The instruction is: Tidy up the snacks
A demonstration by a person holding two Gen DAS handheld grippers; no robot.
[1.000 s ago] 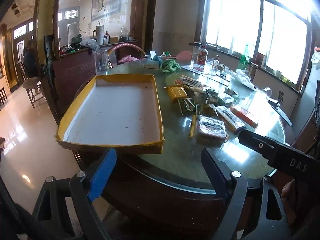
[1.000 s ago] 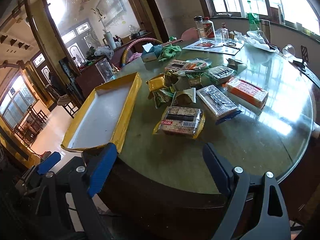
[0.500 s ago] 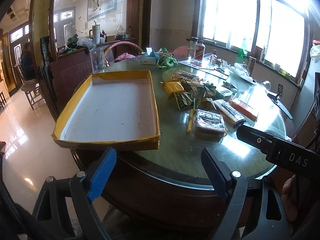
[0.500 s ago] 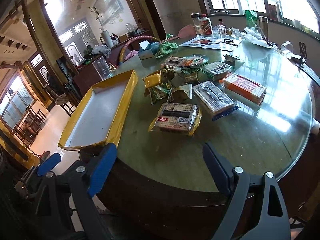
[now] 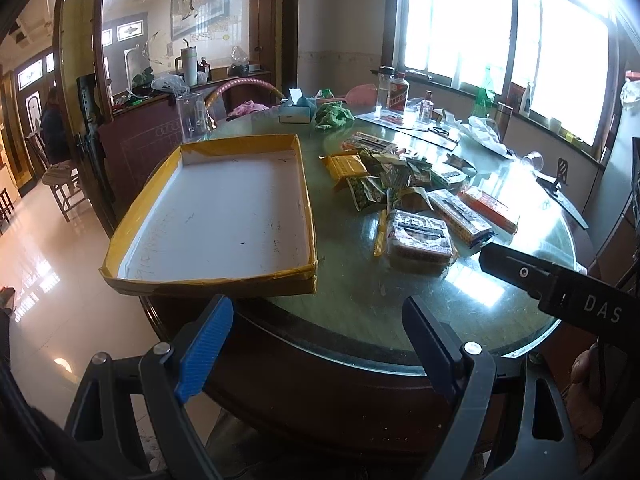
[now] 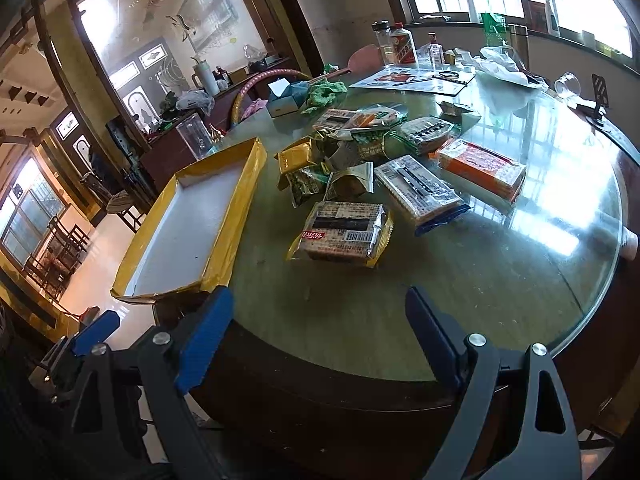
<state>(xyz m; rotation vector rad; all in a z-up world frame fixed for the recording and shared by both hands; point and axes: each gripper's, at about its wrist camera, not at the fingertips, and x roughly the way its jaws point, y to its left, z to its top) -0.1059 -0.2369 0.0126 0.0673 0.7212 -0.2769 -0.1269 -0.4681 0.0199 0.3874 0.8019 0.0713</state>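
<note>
A yellow-rimmed tray (image 5: 304, 208) with a bare white floor sits at the table's left; it also shows in the right wrist view (image 6: 236, 216). A heap of snack packets lies to its right: a clear-wrapped biscuit pack (image 5: 420, 240) (image 6: 344, 232) nearest, a long cracker pack (image 6: 420, 192), an orange box (image 6: 480, 164), a yellow packet (image 5: 346, 166) and green packets (image 6: 308, 184). My left gripper (image 5: 318, 344) is open and empty, below the table's near edge in front of the tray. My right gripper (image 6: 320, 340) is open and empty, before the biscuit pack.
The round glass-topped table (image 6: 500, 280) holds a tissue box (image 6: 284, 100), a green cloth (image 6: 324, 94), bottles (image 6: 394, 46), papers and a plastic bag at the far side. A clear jug (image 5: 192, 114) stands behind the tray. The right gripper's body (image 5: 560, 284) shows at right.
Both grippers have risen and drawn slightly nearer the table; the tray and snacks sit lower and larger in view. Nothing on the table has moved.
</note>
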